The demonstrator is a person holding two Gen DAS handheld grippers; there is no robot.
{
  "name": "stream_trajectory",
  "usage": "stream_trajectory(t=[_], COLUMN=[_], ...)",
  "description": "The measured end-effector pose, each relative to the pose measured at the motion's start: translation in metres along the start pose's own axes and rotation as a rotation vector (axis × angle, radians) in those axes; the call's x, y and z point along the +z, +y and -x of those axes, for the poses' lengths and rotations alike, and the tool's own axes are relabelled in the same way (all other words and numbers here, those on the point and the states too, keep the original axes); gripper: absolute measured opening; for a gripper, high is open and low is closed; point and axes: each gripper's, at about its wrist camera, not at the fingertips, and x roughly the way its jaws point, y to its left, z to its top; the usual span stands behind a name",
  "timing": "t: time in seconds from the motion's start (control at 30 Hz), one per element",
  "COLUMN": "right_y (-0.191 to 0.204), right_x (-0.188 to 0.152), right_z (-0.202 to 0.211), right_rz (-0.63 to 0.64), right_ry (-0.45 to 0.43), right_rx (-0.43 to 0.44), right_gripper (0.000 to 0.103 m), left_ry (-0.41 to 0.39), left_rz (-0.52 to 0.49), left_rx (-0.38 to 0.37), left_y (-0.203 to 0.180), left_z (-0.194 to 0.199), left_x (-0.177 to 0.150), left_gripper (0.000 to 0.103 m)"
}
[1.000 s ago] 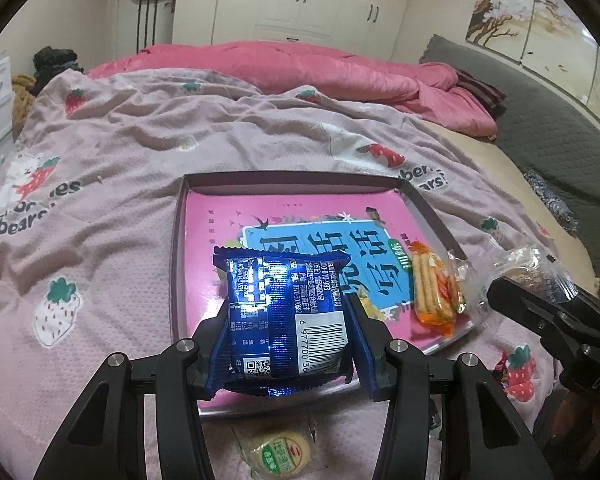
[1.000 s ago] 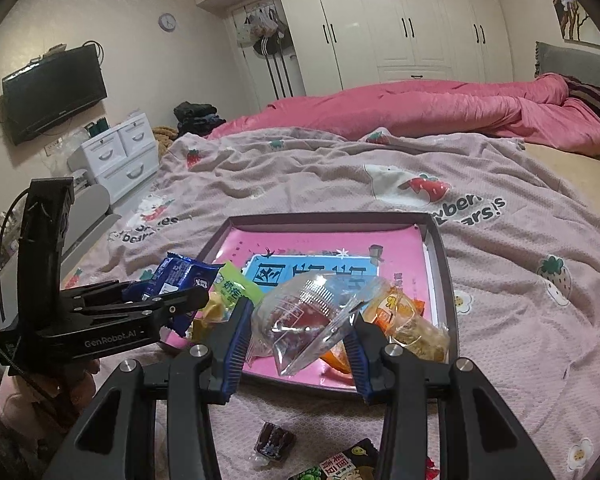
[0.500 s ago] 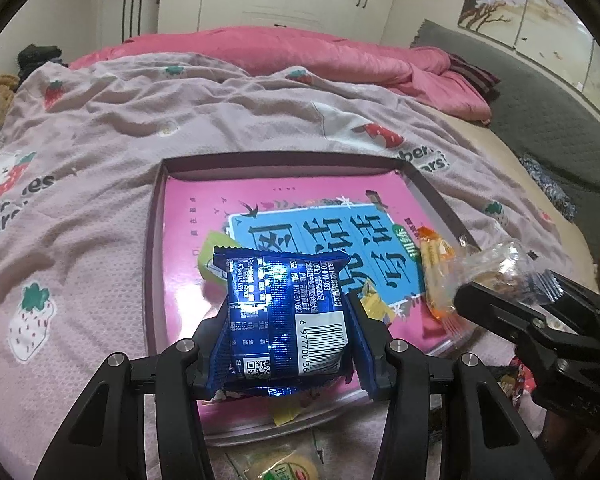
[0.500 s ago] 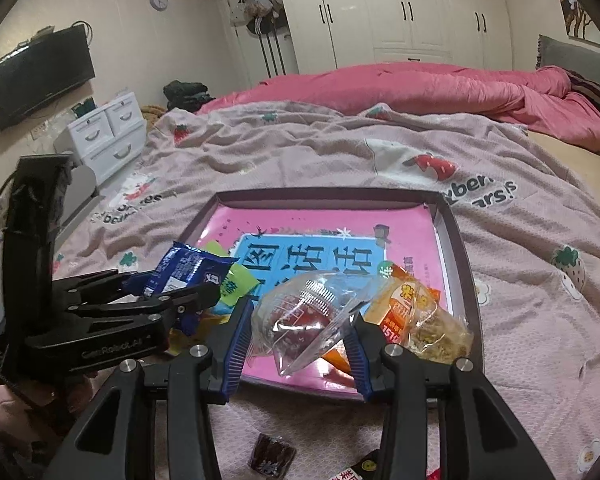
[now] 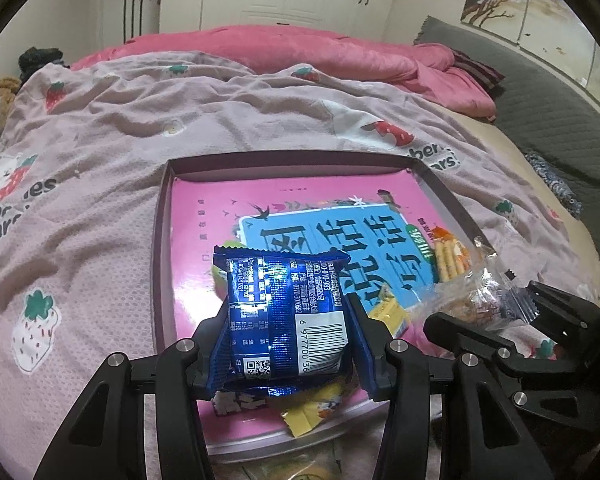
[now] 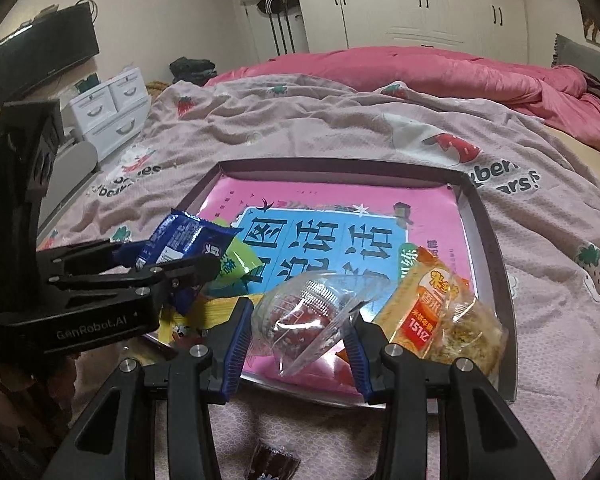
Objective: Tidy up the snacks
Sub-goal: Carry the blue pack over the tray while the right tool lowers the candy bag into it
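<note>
Left gripper (image 5: 286, 344): clamped on blue packet (image 5: 286, 316); light, crinkly, slippery; held mid-body.
Right gripper (image 6: 298, 340): clamped on clear wrapper (image 6: 312, 312); soft, crushable.

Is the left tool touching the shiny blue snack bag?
Touching. In the left wrist view, both blue pads of the left tool press against the sides of the blue snack bag, which sits squeezed between them above the pink tray.
</note>
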Motion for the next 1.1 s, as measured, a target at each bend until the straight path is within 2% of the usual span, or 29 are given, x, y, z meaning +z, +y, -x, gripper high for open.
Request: stream_trajectory(t=[0.43, 1.1], right_y=[-0.0030, -0.0043], right_x=[0.0001, -0.0014], right_z=[-0.0108, -0.0065], right_rz=[-0.002, 0.011], right_ry=[0.034, 0.035], right_rx=[-0.023, -0.082], right_gripper=[0.044, 0.046], left_ry=[0.003, 0.000], left_rz=[0.005, 0.012], left_rx=[-0.012, -0.024], left_y=[0.0012, 0.0038], left_z=[-0.0021, -0.0036], left_x=[0.0005, -0.0003], left_gripper=[0.052, 0.052])
